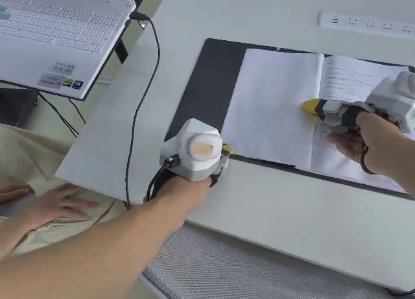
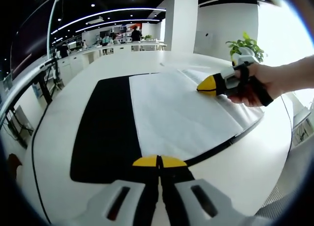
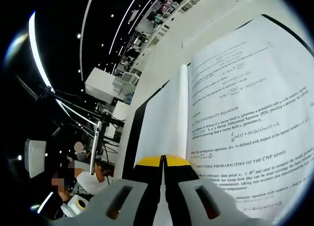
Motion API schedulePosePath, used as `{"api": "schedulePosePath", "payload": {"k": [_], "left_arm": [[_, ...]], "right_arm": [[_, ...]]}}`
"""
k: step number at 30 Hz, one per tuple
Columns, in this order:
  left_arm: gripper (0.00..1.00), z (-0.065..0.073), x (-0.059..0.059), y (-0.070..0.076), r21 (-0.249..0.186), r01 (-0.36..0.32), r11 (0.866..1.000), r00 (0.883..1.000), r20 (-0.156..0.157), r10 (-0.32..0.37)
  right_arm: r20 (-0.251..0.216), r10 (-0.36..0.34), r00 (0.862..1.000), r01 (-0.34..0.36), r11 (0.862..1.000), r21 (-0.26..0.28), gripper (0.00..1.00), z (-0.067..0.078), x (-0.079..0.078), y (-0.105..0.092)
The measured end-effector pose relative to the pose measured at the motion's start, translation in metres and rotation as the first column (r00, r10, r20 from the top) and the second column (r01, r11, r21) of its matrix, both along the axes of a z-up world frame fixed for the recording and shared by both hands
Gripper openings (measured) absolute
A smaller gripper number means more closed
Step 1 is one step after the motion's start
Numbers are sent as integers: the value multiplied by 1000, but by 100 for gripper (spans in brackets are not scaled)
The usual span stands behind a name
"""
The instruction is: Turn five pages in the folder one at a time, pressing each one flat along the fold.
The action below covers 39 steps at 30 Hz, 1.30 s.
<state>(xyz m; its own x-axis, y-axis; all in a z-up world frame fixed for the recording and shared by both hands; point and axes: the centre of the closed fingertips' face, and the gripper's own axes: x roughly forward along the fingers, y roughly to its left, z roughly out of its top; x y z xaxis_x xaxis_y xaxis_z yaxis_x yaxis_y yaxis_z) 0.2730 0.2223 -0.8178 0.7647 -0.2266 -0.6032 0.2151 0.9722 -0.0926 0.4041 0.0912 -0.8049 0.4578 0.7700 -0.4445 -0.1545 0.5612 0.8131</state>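
Nearest the person, the left gripper (image 2: pixel 159 161), jaws closed and empty, was positioned at the near edge of the folder (image 1: pixel 206 85), which lay open on the table (image 1: pixel 292 215). Further in, the right gripper (image 1: pixel 314 107), jaws also closed on nothing, had its tips at the fold (image 1: pixel 321 72) between the turned blank page (image 1: pixel 272 107) and the printed page (image 1: pixel 360 75). For a flat crease, the tips should travel the full fold under light, even pressure while the left gripper steadies the cover.
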Motion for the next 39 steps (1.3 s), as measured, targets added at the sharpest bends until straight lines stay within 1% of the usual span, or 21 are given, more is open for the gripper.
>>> {"api": "schedulePosePath", "payload": {"k": [2, 3, 5, 9, 10, 13, 15, 17, 18, 19, 20, 24, 25, 27, 28, 30, 33, 35, 37, 38, 39], "left_arm": [[0, 0, 0, 0, -7, -4, 1000, 1000, 0, 4], [0, 0, 0, 1, -15, -8, 1000, 1000, -2, 8], [0, -1, 1, 1, -19, -4, 1000, 1000, -7, 4], [0, -1, 0, 1, -28, -4, 1000, 1000, -6, 4], [0, -1, 0, 1, -31, -7, 999, 1000, -5, 7], [0, -1, 0, 1, -28, -7, 1000, 1000, -6, 7], [0, -1, 0, 0, -24, -4, 1000, 1000, -6, 4], [0, 0, -1, 0, -30, -9, 1000, 1000, -8, 9], [0, -1, 0, 0, -31, -9, 999, 1000, -8, 9], [0, -1, 0, 1, -33, -10, 999, 1000, -8, 10], [0, 0, 0, 0, -33, -8, 999, 1000, -10, 8], [0, -1, 0, 0, -32, 3, 999, 1000, -17, -4], [0, -1, 0, 0, -33, 5, 999, 1000, -18, -5], [0, -2, 1, 1, -38, 1, 999, 1000, -19, -2], [0, -1, 1, 0, -37, 3, 999, 1000, -18, -4], [0, -1, 0, 0, -42, 1, 999, 1000, -22, -2], [0, -3, 2, 1, -39, 2, 999, 1000, -23, -3], [0, -4, 3, 1, -38, 4, 999, 1000, -22, -4], [0, -4, 3, 1, -36, 5, 999, 1000, -23, -5], [0, -5, 3, 1, -36, 5, 999, 1000, -23, -5], [0, -6, 4, 1, -38, 4, 999, 1000, -24, -5]], "right_arm": [[-13, -19, 1000, 19, 1000, 20, 0, 2, 4, 0], [-21, -41, 999, 42, 998, 36, 0, 3, 9, -1], [-62, -62, 996, 66, 995, 76, 0, 4, 14, 0], [-76, -96, 992, 104, 988, 113, 0, 6, 26, 0], [-61, -116, 991, 122, 987, 105, 0, 7, 32, -2], [-81, -133, 988, 141, 985, 99, 0, 4, 44, -4], [-80, -126, 989, 133, 987, 88, 0, 5, 50, -3], [-81, -130, 988, 137, 987, 84, 0, 6, 56, -3], [-96, -145, 985, 154, 984, 91, 0, 5, 62, -4], [-125, -177, 976, 191, 976, 108, 0, 4, 67, -5], [-163, -205, 965, 228, 963, 140, 0, 4, 74, -6], [-218, -260, 941, 301, 936, 184, 0, 1, 88, -10], [-225, -280, 933, 325, 925, 195, 0, 1, 95, -12], [-259, -308, 915, 368, 902, 226, 0, 0, 104, -14], [-265, -317, 911, 378, 898, 225, 0, -1, 108, -16], [-256, -331, 908, 390, 892, 228, 0, -2, 118, -18], [-261, -341, 903, 401, 887, 228, 0, -2, 124, -16], [-263, -353, 898, 414, 881, 230, 0, -2, 129, -15], [-253, -362, 897, 418, 879, 228, 0, -2, 136, -15], [-252, -368, 895, 424, 877, 227, 0, -2, 138, -15], [-247, -386, 889, 440, 870, 223, 0, -3, 141, -17]]}}
